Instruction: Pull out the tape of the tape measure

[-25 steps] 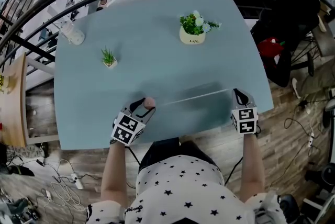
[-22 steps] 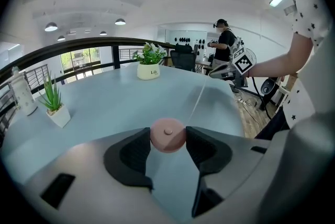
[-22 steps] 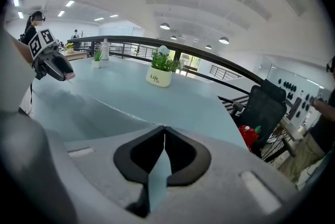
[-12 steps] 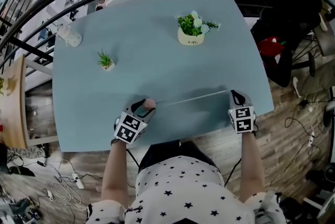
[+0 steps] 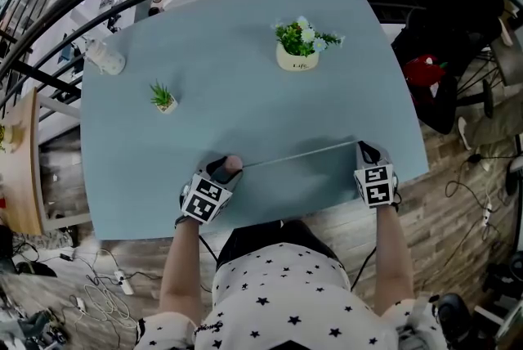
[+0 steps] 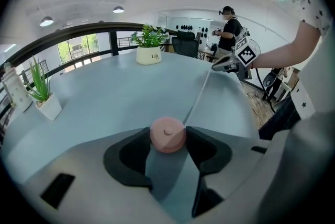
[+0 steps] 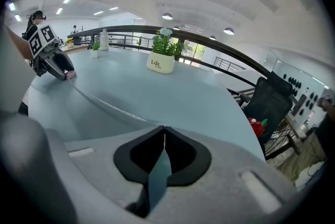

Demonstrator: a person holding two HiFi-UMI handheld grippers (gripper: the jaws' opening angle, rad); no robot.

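Pink tape measure [image 6: 167, 135] clamped, tape [image 5: 298, 153] extended.

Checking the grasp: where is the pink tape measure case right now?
Head view, left side near the table's front edge: the tape measure case sits clamped in the left gripper, its tape stretched rightward to the right gripper.

The middle of the pale blue tabletop [image 5: 245, 107] lies open — a cream pot of green and white flowers [image 5: 297, 54] stands far right, a white-potted grass plant [image 5: 164, 98] left, a white bottle [image 5: 105, 56] at the far-left corner. A thin tape [image 5: 298, 154] bars the near edge.
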